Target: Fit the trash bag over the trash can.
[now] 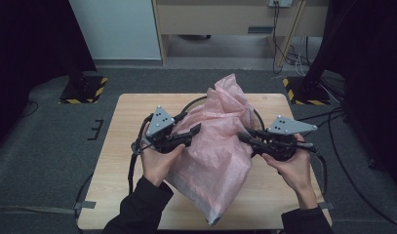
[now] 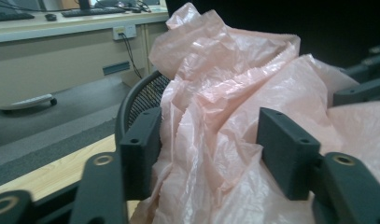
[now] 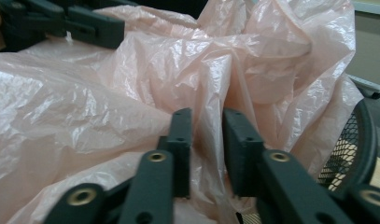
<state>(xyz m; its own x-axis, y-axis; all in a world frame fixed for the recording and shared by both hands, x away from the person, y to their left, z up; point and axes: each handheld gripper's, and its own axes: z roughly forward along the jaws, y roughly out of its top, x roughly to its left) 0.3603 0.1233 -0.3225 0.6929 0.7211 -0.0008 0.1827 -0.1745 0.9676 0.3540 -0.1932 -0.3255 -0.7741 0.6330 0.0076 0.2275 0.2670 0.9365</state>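
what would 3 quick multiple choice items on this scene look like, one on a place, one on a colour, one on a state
1. Where does the mesh basket sit?
A. under and behind the plastic bag
B. on the floor
C. on top of the bag

2. What colour is the plastic bag?
A. blue
B. pale pink
C. black

3. How do the left gripper's jaws stand?
A. shut tight on nothing
B. wide apart with bag film between them
C. clamped on a cable

Answers:
1 A, its dark rim curves out from behind the bag on the wooden table.
2 B, the crinkled film reads pink in all three views.
3 B, the left gripper view shows a broad gap; the right gripper is the one closed down on a fold.
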